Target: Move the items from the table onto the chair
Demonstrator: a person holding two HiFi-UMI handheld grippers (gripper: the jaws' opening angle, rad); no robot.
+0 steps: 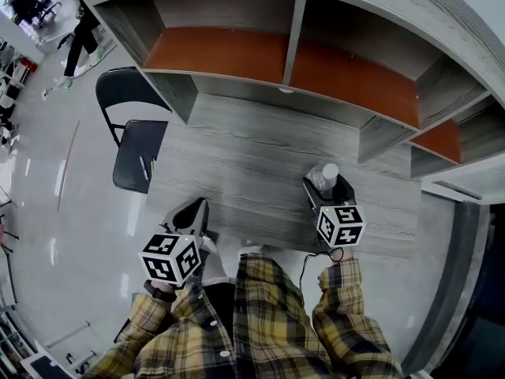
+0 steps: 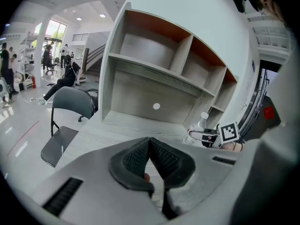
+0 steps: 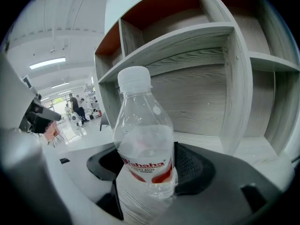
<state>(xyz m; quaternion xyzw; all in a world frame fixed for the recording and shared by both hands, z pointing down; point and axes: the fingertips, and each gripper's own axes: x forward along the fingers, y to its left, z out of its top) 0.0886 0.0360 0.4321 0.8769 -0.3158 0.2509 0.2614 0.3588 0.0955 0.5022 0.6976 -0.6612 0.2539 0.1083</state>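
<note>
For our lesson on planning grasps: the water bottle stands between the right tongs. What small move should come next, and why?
Probably close the right tongs on the water bottle: it stands upright between them, seemingly not yet squeezed, and must be gripped before going to the chair.

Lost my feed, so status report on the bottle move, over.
Left tool shut, empty. Right tool open around upright bottle, no grip yet. Bare tabletop toward chair at left.

Our water bottle on the counter, our chair beside it

We see the clear plastic water bottle (image 3: 143, 144), white-capped with a red-and-white label, standing upright near the grey woodgrain counter's (image 1: 252, 160) front right edge. The black folding chair (image 1: 136, 155) stands at the counter's left end.
</note>
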